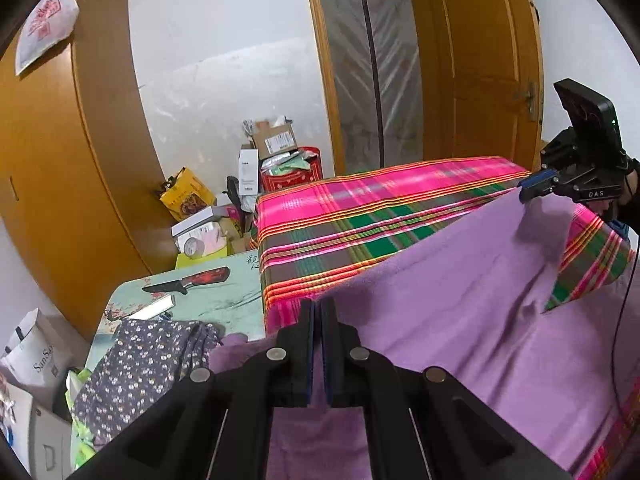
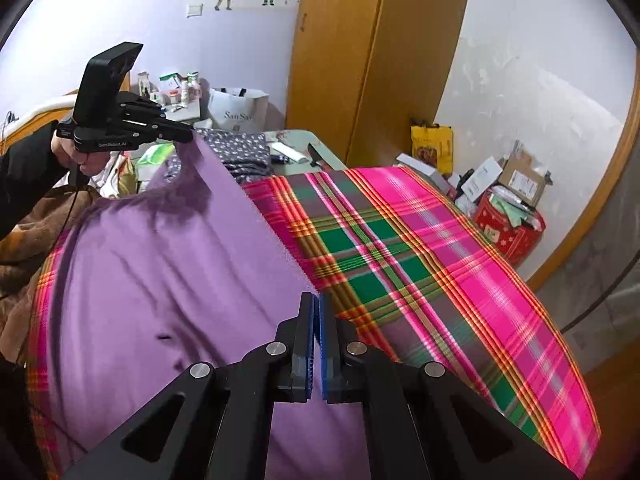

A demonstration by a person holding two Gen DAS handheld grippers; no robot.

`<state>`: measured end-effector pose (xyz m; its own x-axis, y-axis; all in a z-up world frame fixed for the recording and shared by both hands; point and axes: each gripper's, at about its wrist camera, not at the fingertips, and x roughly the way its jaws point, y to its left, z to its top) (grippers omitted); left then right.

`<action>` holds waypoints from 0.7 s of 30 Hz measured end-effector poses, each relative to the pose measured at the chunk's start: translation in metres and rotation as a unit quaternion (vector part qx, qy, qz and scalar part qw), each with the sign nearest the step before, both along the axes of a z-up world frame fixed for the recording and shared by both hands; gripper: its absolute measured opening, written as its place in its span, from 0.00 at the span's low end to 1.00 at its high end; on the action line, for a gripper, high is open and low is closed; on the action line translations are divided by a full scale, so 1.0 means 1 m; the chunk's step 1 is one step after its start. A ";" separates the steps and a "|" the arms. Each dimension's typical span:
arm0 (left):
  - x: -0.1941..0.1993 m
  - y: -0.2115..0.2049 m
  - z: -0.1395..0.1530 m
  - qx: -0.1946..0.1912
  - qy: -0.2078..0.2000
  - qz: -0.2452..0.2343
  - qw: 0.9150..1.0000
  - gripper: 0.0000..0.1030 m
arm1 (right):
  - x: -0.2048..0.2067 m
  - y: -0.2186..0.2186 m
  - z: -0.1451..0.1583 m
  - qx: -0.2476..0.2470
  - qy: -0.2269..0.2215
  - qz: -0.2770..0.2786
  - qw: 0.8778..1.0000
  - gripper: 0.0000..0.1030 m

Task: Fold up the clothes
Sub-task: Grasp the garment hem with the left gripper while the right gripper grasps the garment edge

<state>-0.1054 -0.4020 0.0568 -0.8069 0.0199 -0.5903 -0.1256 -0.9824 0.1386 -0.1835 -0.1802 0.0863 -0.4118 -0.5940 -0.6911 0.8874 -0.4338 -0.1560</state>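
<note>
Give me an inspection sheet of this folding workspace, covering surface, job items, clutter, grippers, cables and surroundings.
Surface: plaid cloth covers the table.
Job's things: purple garment lifted at two corners; floral garment lies on the side table.
Clutter: knife on the side table; boxes and a yellow bag by the wall.
Grippers: left gripper and right gripper each shut on the purple garment.
Cables: black cable hangs beside the right gripper.
Surroundings: wooden wardrobe, door.
</note>
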 end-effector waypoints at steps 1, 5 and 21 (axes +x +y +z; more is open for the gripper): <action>0.006 0.003 0.001 0.000 0.001 0.000 1.000 0.03 | 0.007 0.002 0.001 -0.001 0.001 0.000 1.000 0.02; 0.027 0.015 0.003 -0.004 0.002 -0.002 1.000 0.03 | 0.030 0.010 0.004 -0.002 0.003 0.003 1.000 0.02; 0.083 0.031 0.006 0.004 0.012 0.002 1.000 0.03 | 0.098 0.024 0.005 -0.001 0.003 0.010 1.000 0.02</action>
<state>-0.0226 -0.3713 0.0628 -0.8213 0.0224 -0.5701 -0.1193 -0.9839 0.1332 -0.0852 -0.1557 0.0911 -0.4046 -0.6032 -0.6873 0.8946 -0.4171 -0.1606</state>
